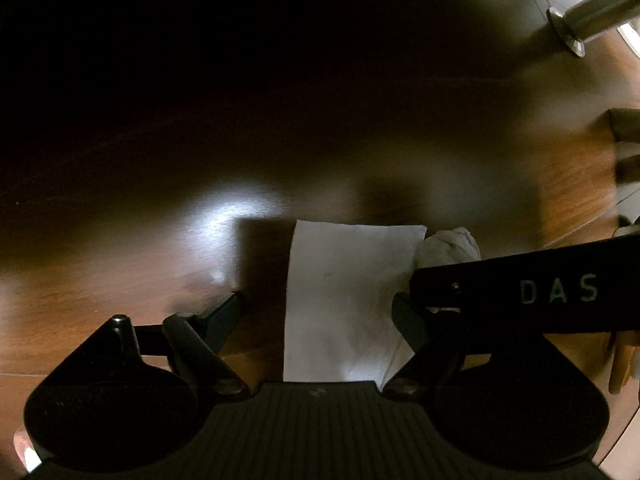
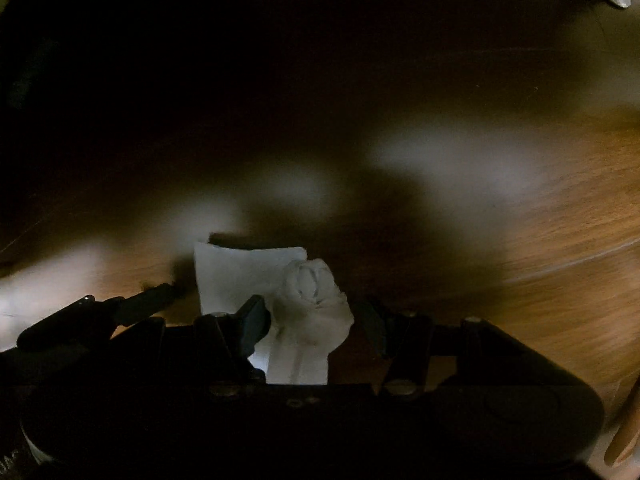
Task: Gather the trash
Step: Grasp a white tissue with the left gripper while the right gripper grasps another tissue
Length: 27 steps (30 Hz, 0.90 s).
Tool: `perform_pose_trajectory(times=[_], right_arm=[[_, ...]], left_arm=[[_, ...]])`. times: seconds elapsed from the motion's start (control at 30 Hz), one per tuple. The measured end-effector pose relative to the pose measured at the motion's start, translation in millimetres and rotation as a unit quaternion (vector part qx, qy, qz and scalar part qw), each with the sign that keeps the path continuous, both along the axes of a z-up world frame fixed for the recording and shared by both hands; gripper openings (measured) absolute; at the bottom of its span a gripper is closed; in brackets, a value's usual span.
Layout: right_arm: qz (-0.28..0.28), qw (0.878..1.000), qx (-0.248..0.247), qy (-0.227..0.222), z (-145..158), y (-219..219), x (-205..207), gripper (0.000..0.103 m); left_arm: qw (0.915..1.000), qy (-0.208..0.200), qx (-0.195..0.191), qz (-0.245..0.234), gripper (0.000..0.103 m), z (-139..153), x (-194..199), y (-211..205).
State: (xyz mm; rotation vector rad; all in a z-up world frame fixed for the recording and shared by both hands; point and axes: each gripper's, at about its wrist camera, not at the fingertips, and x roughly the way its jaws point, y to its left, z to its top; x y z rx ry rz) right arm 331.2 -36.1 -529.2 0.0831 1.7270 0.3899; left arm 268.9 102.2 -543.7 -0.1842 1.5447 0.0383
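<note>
Dim wooden floor beneath; flat white paper sheet lies on it between the left gripper's spread fingers, likely lined up for pickup; right gripper, jaws parted, brackets crumpled tissue wad, grasp uncertain

Dark wood-grain floor, glossy, bright glare patches. Flat white paper sheet lies on it; crumpled white tissue wad just beside the sheet's right edge. Metal leg foot on floor, well apart.
</note>
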Motion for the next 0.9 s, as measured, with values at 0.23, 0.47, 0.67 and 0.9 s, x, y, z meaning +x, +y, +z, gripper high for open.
perform_pose_trajectory(times=[0.23, 0.47, 0.67, 0.9], right_arm=[[-0.016, 1.000, -0.015, -0.003, -2, -2, -3, 0.050], [-0.016, 1.000, -0.025, -0.004, -2, -10, -9, 0.018], [-0.017, 0.999, -0.027, -0.028, 8, -26, -14, 0.015], [-0.018, 0.997, -0.036, -0.065, 46, -55, -20, 0.015]], left_arm=[[0.9987, -0.025, 0.031, -0.032, 0.059, 9, -1, -23], [0.9947, -0.018, 0.069, -0.075, 0.016, 13, 7, -53], [0.9963, 0.002, 0.071, -0.049, 0.008, 17, 13, -57], [0.9975, 0.007, 0.070, -0.005, 0.008, 44, 12, -44]])
